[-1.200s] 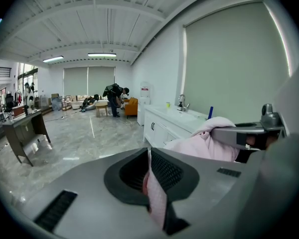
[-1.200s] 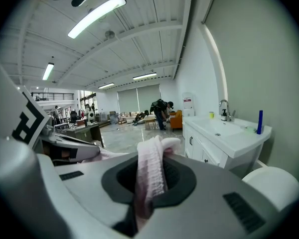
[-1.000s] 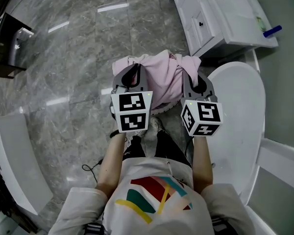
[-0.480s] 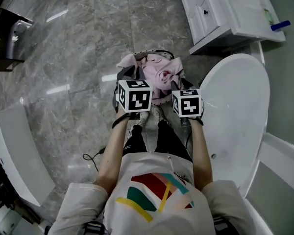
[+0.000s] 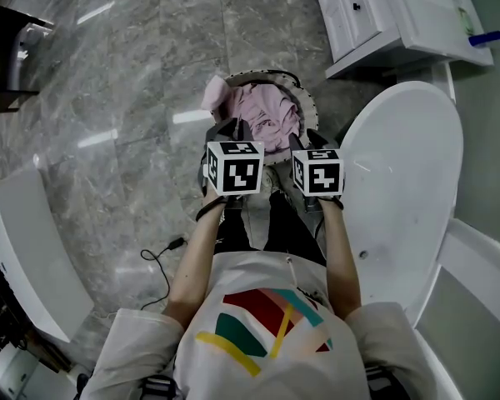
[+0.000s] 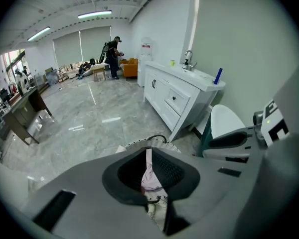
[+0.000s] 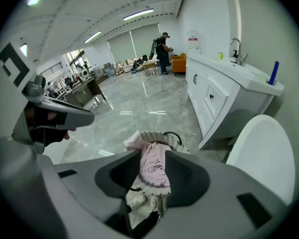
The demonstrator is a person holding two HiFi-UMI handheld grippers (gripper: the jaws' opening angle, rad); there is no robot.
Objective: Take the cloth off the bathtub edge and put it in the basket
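Note:
The pink cloth (image 5: 262, 115) lies bunched in the round wicker basket (image 5: 304, 98) on the floor, one corner hanging over the left rim. My left gripper (image 5: 227, 130) hovers at the basket's near left edge, shut on a thin strip of the cloth (image 6: 150, 176), which shows pinched in the left gripper (image 6: 150, 180). My right gripper (image 5: 304, 138) is at the near right edge with its jaws open. In the right gripper view the cloth (image 7: 152, 166) lies loose below the right gripper (image 7: 153, 177), touching neither pad. The white bathtub (image 5: 400, 182) stands to the right.
A white vanity cabinet (image 5: 375, 15) with a blue item (image 5: 487, 37) stands behind the tub. The person's shoes (image 7: 137, 200) are just short of the basket. A cable (image 5: 162, 252) lies on the grey floor, a white fixture (image 5: 17, 257) at left, a dark desk (image 5: 8, 48) at top left.
The cloth, held up spread between both grippers a second ago, has gone down into the basket. The right gripper has let go of it and opened. Both grippers drew back toward the person.

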